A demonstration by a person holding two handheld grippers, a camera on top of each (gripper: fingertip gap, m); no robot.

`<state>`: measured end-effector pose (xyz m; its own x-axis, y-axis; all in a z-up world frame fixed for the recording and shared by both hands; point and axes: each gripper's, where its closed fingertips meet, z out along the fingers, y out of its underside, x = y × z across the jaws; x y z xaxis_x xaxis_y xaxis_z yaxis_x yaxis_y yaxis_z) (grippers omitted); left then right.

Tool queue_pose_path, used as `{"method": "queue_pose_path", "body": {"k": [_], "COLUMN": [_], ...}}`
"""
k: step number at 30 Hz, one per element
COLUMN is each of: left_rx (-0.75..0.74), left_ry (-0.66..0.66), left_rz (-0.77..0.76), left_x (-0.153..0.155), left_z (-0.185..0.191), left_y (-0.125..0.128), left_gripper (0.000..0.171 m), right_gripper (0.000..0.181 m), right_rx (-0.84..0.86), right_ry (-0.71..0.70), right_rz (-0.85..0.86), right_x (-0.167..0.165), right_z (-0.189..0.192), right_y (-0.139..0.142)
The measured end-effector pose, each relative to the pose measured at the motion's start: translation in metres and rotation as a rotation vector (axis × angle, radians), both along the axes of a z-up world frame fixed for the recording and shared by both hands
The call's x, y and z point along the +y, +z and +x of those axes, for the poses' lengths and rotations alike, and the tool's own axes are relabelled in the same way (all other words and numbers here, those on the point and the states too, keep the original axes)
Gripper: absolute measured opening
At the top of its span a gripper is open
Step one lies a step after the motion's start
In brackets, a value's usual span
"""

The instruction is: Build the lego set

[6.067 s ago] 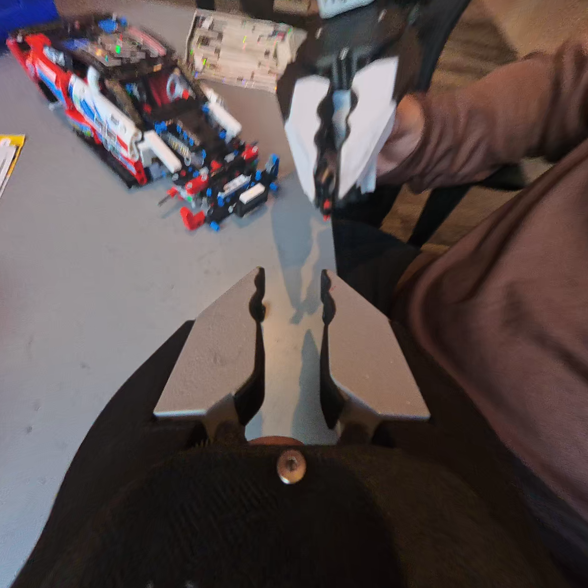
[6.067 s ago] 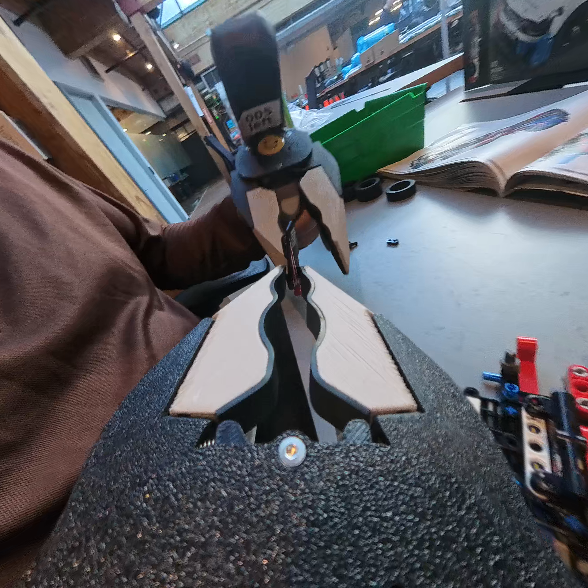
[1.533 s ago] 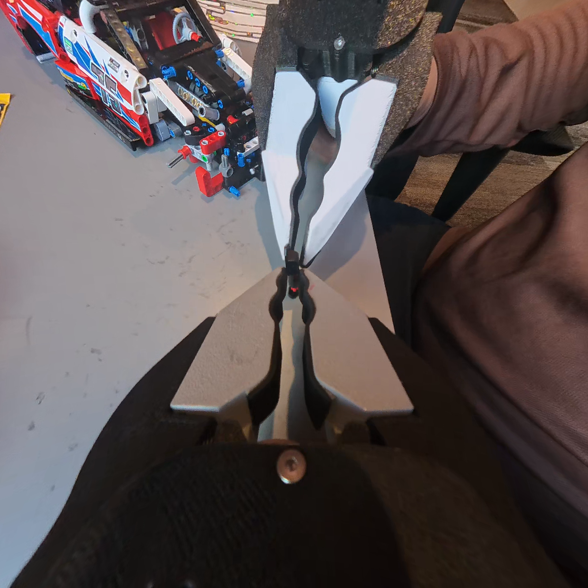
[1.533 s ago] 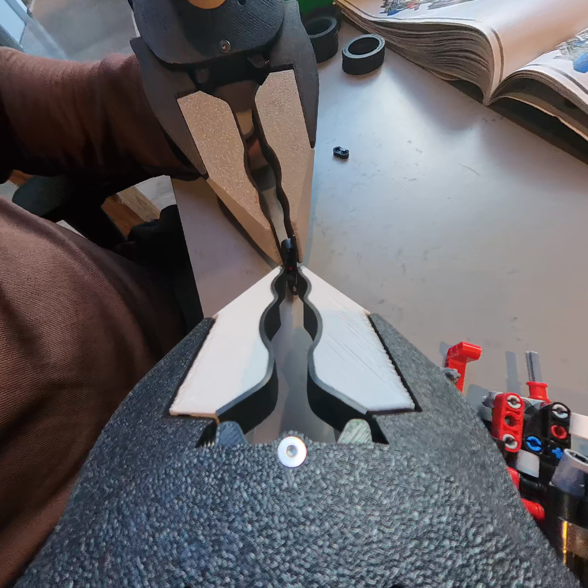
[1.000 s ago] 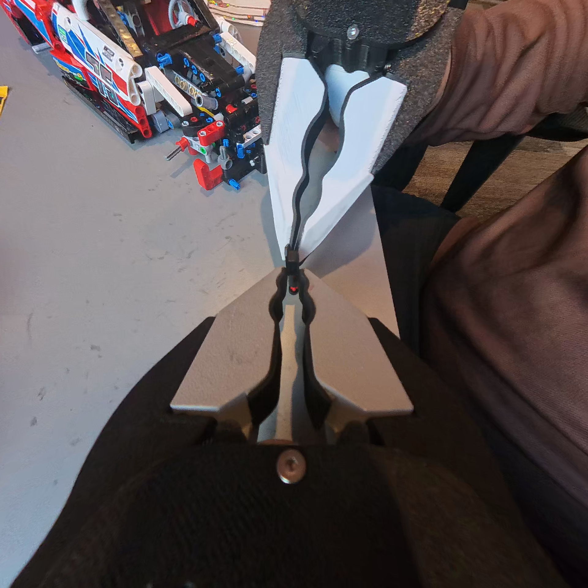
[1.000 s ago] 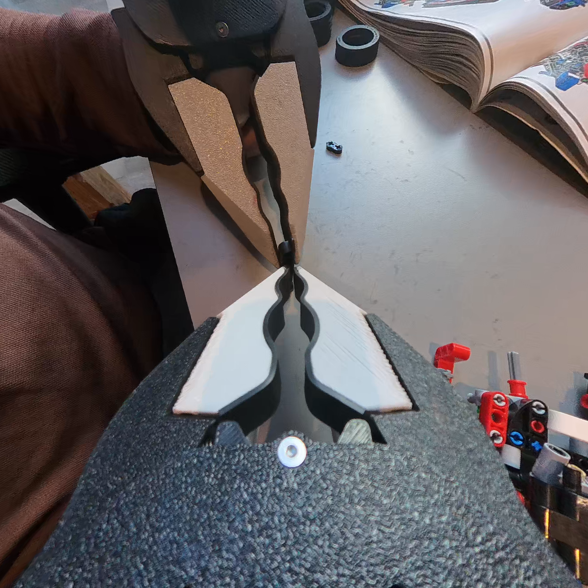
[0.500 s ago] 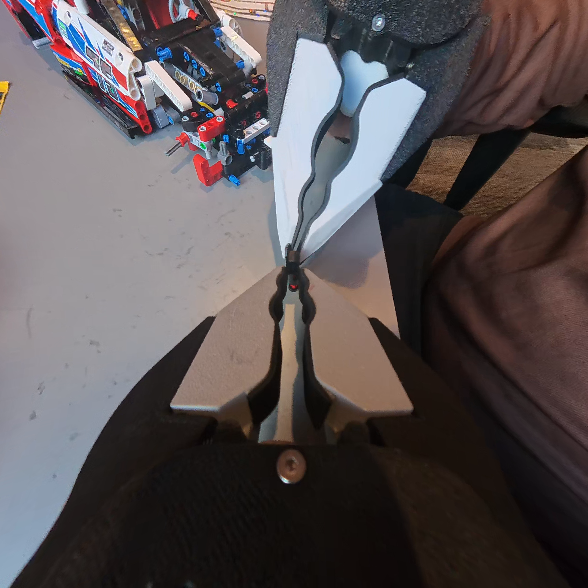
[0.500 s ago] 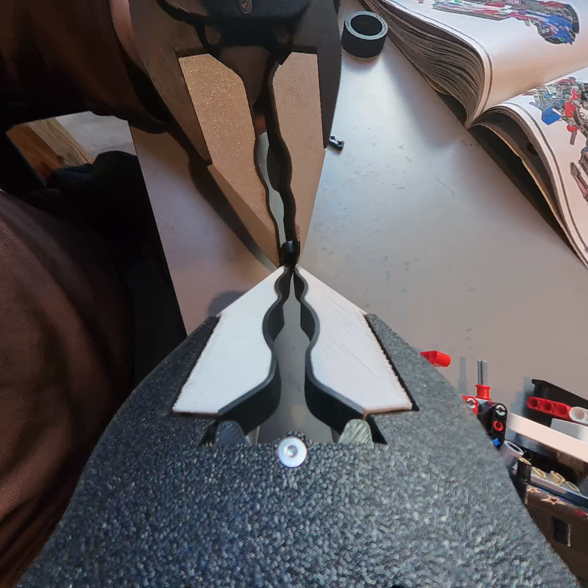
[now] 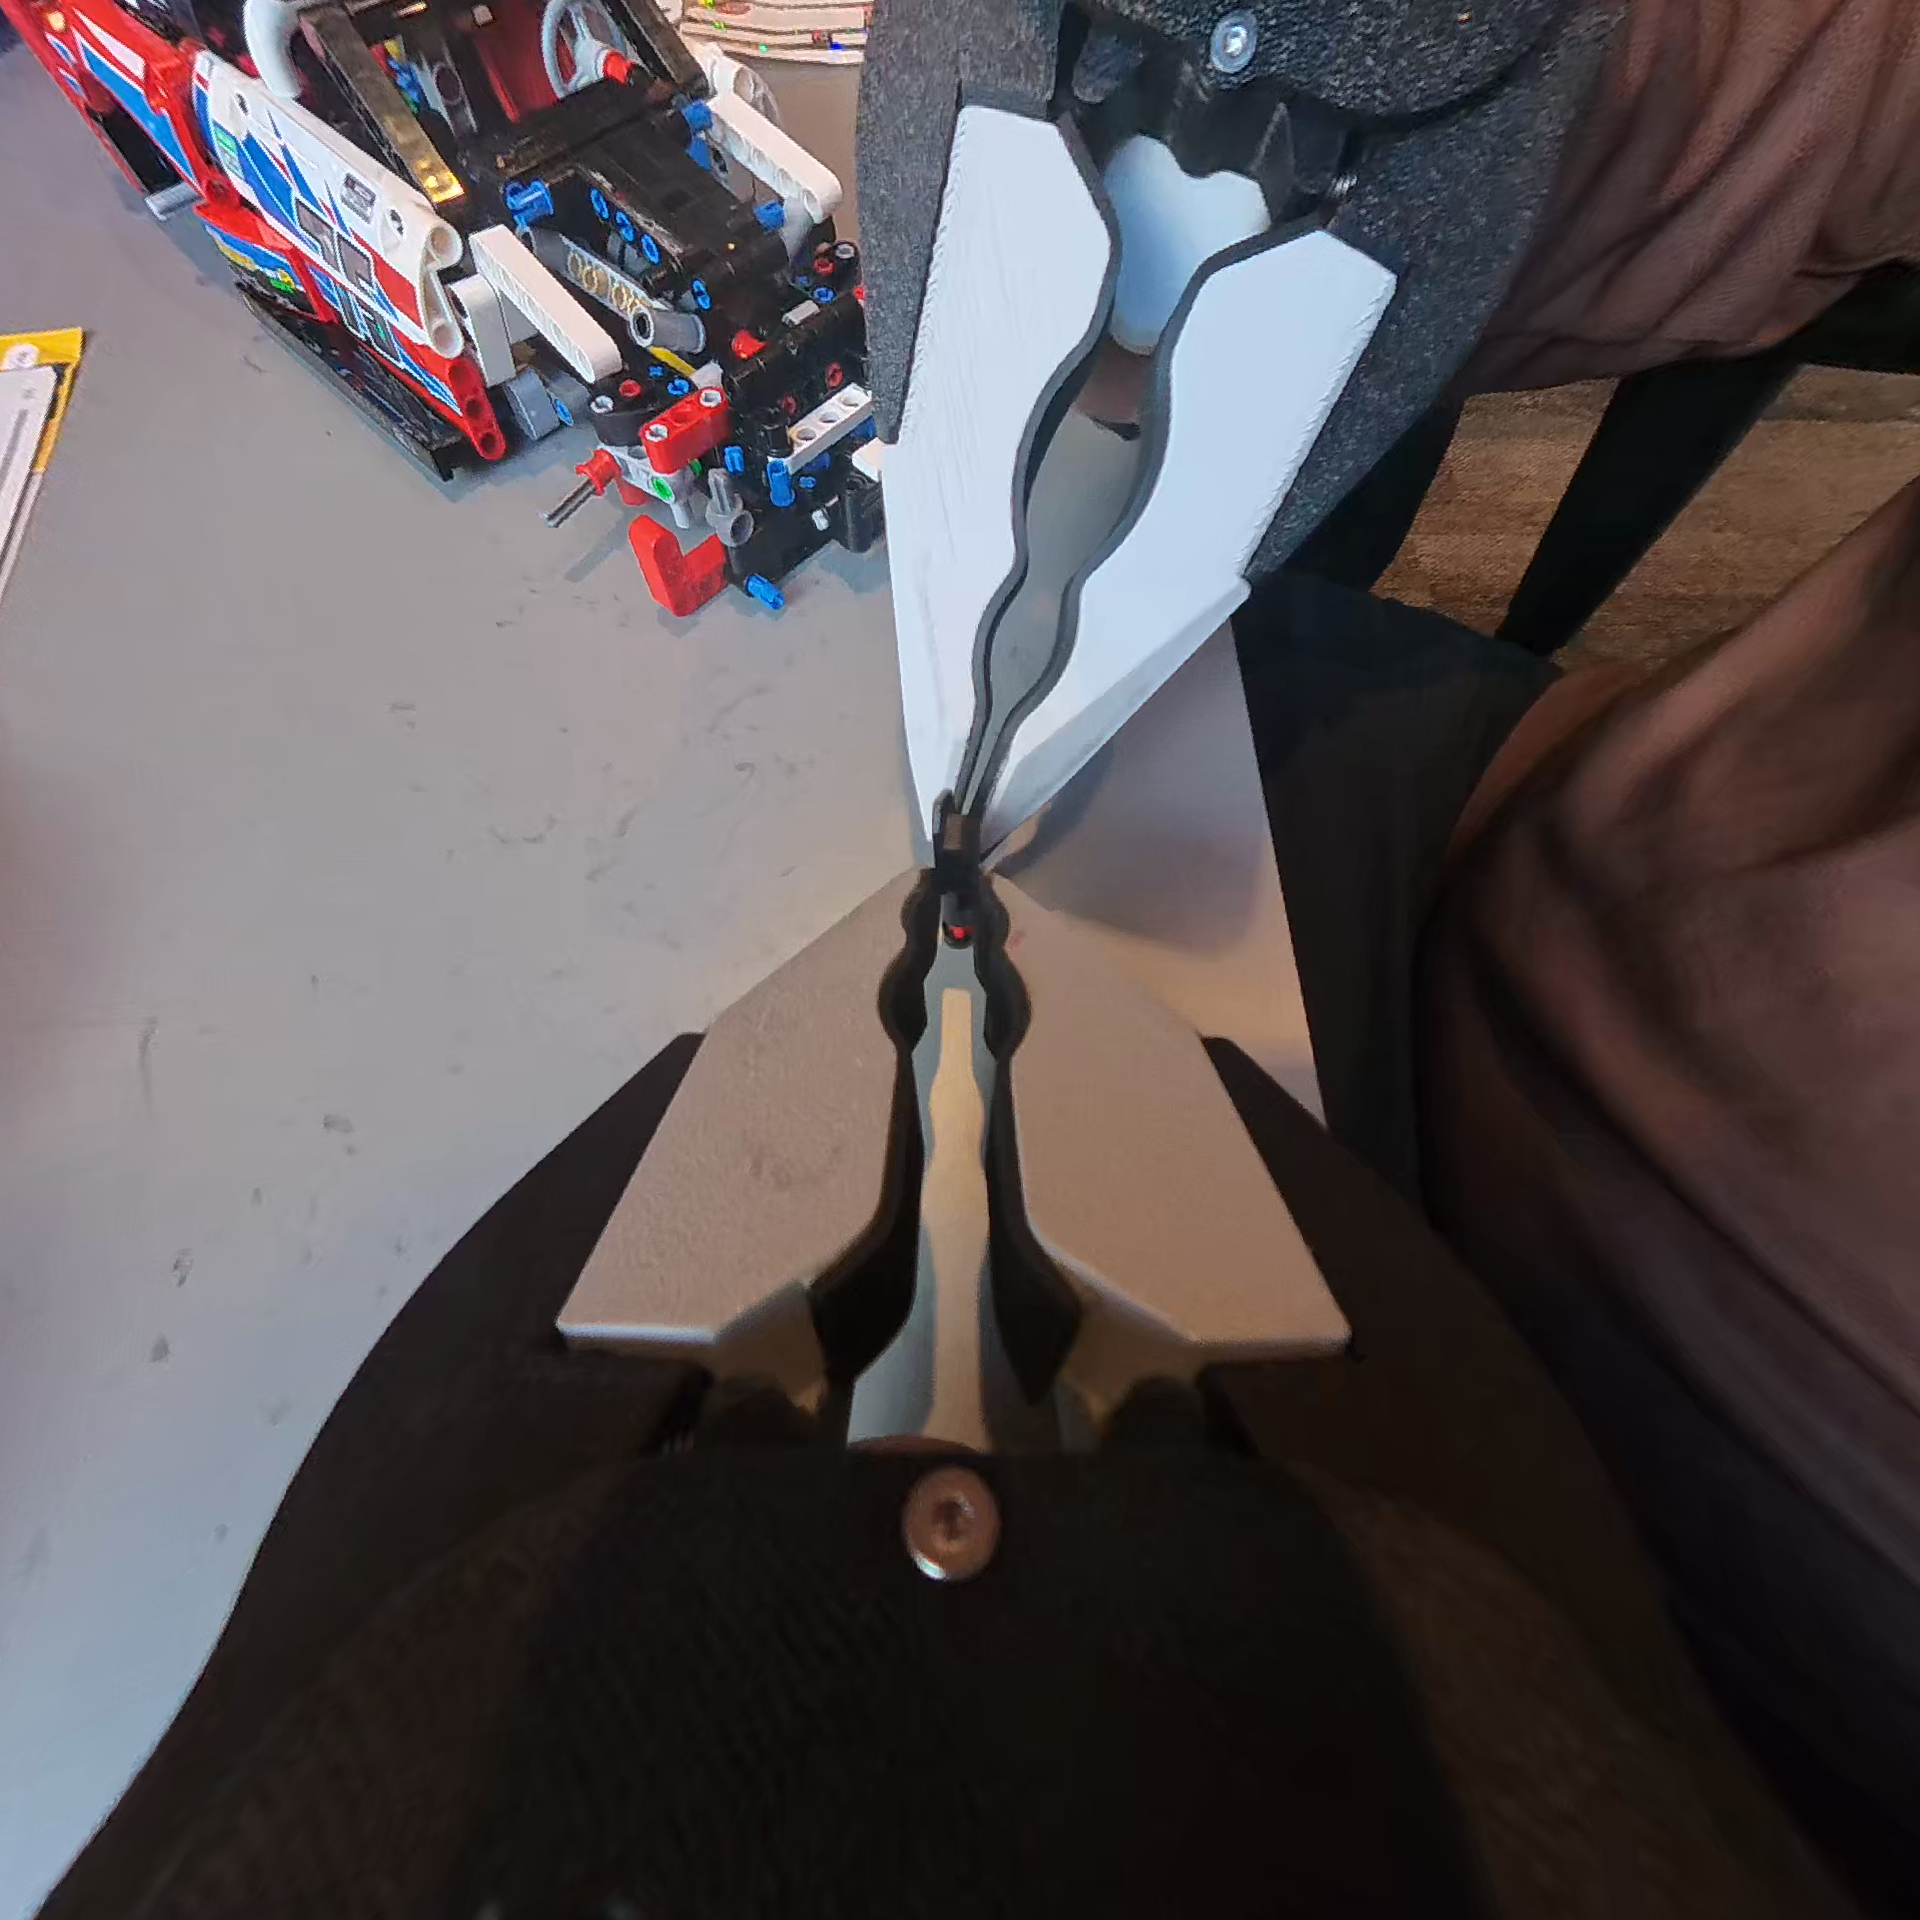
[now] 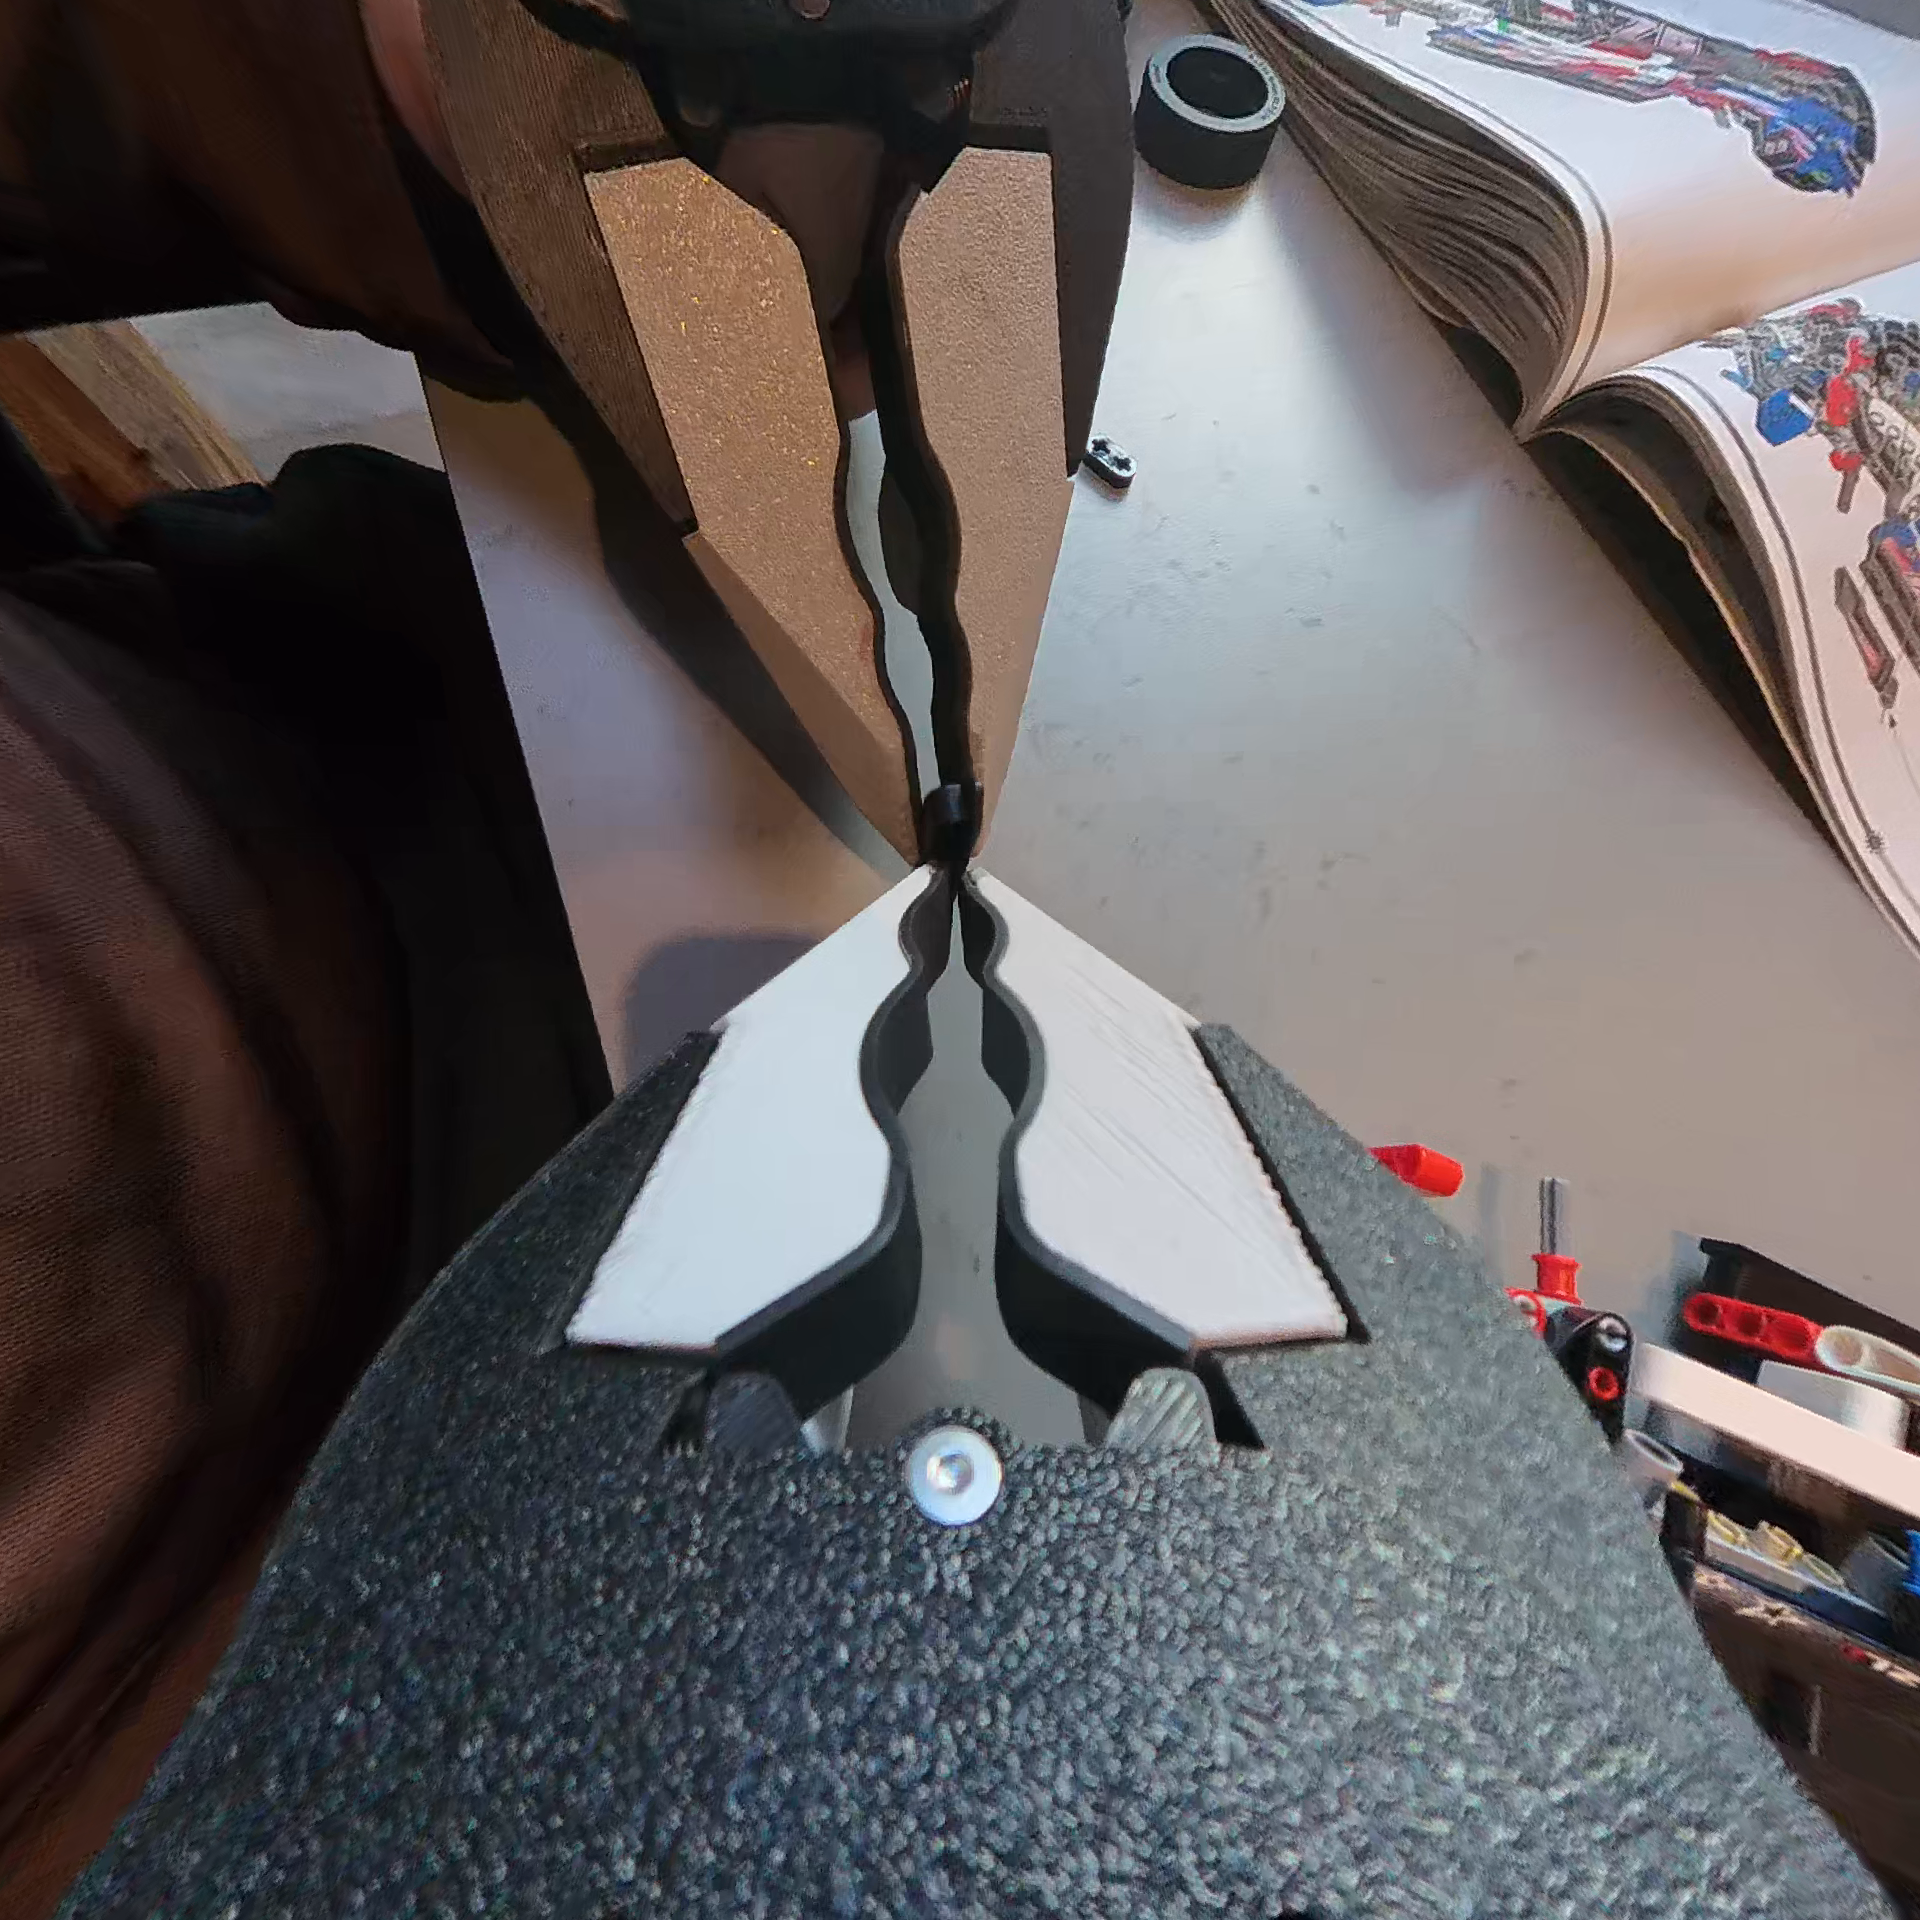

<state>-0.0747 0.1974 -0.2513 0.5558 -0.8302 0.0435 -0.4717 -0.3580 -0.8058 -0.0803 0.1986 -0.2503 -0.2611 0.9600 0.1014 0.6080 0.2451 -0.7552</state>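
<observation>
A small black lego piece with a red pin (image 9: 956, 928) is clamped between both grippers, tip to tip, above the near table edge. My left gripper (image 9: 955, 906) is shut on its red-pin end. My right gripper (image 9: 953, 826) comes down from above and is shut on the other end. In the right wrist view my right gripper (image 10: 951, 881) pinches the thin end of the piece (image 10: 951, 818), and my left gripper (image 10: 949, 810) holds it from above. The red, white and black lego model (image 9: 499, 270) lies on the grey table (image 9: 364, 831), also at the right wrist view's lower right (image 10: 1766, 1455).
An open instruction book (image 10: 1558, 239) lies at the far right, with a black tyre (image 10: 1205, 99) and a small loose black piece (image 10: 1110, 457) near it. A yellow-edged sheet (image 9: 26, 416) is at the left. A person's brown sleeve and lap fill the side beyond the table edge.
Six seconds ago my left gripper was open and empty; it has since shut on the piece. In the last second both grippers tilted together, still clamping it.
</observation>
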Motion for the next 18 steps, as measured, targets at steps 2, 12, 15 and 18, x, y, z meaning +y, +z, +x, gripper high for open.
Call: {"method": "queue_pose_path", "body": {"k": [2, 12, 15, 18], "left_rx": [0.005, 0.016, 0.003, 0.006], "left_ry": [0.004, 0.003, 0.011, 0.010], "left_rz": [0.004, -0.017, -0.036, -0.033], "left_x": [0.0003, -0.0011, -0.0009, -0.0012], "left_z": [-0.0004, 0.0005, -0.0016, -0.0018], "left_y": [-0.0003, -0.0035, -0.0036, -0.0039], "left_gripper": [0.004, 0.003, 0.002, 0.003], "right_gripper": [0.002, 0.002, 0.002, 0.002], "right_rx": [-0.002, -0.024, -0.027, -0.031], "right_ry": [-0.002, 0.010, 0.009, 0.013], "right_rz": [0.002, 0.028, 0.032, 0.045], "right_x": [0.0001, -0.0010, -0.0004, -0.0010], "right_z": [-0.0003, 0.0019, -0.0005, -0.0004], "right_y": [-0.0002, -0.0028, -0.0022, -0.0023]}}
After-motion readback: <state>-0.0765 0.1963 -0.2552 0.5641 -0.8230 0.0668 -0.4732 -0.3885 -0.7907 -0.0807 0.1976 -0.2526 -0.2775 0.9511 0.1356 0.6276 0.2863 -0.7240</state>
